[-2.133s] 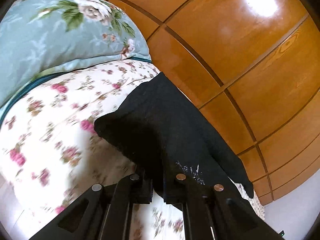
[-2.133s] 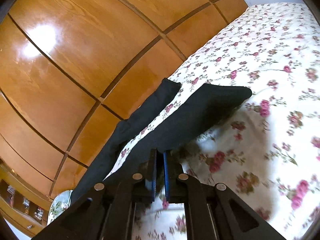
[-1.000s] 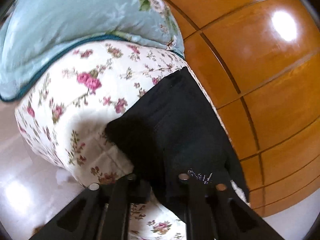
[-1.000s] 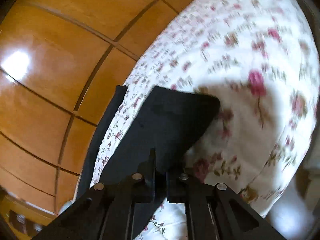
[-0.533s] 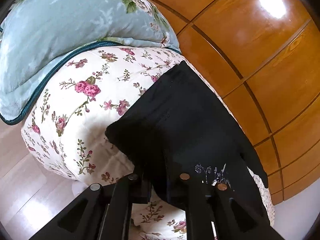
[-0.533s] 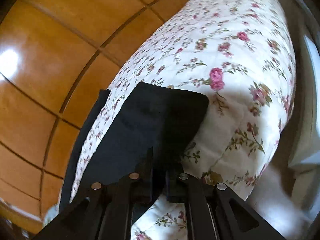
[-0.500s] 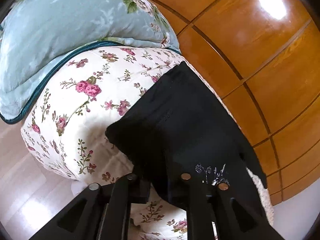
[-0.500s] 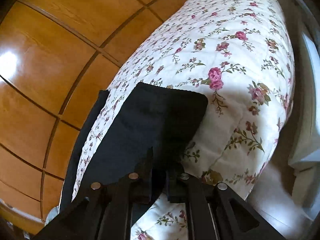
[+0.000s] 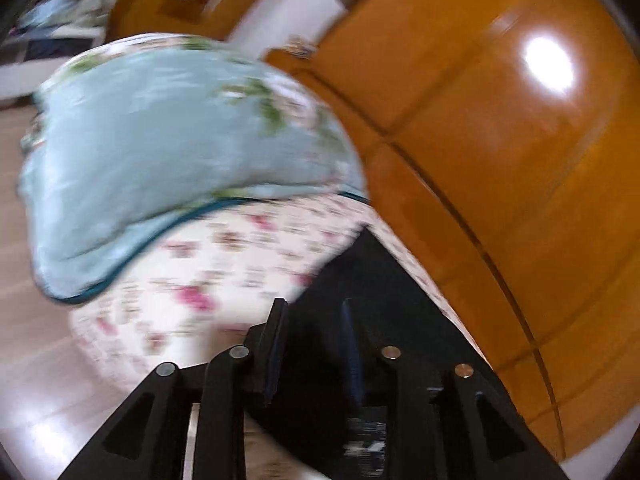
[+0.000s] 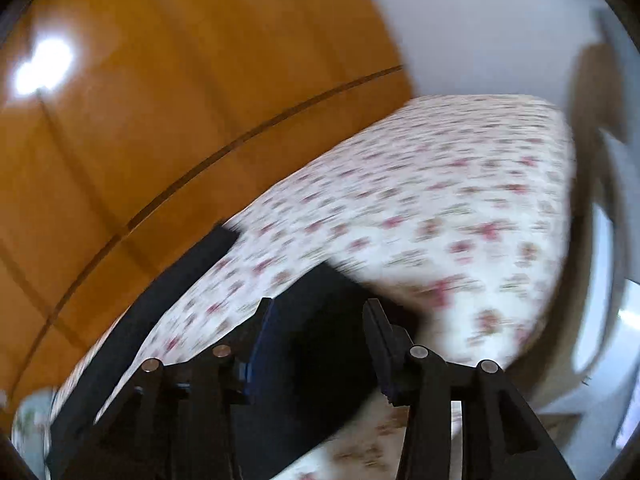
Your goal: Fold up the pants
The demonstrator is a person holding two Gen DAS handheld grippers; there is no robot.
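The black pants [image 9: 380, 276] lie on the floral bedspread [image 9: 224, 264], along its edge by the wooden panels. My left gripper [image 9: 312, 320] hovers just above the near end of them. Its jaws are opening; black cloth shows in the gap, with the pads clear of it. In the right wrist view one pant leg [image 10: 320, 300] shows between the fingers of my right gripper [image 10: 319, 316], whose jaws are also opening and do not press on the cloth. The other leg [image 10: 180, 280] runs along the far bed edge. Both views are motion-blurred.
A pale blue floral pillow [image 9: 160, 152] sits on the bed to the left of the pants. Glossy wooden wardrobe panels [image 9: 500, 168] stand close behind the bed. The bedspread [image 10: 440, 200] stretches to the right, with a white wall [image 10: 480, 20] beyond. Light floor [image 9: 40, 380] shows below the bed edge.
Both grippers were shut on the pants' near edge; now both have let go with jaws spread apart. Both have lifted up and away from the bed, and the pants stay lying flat.
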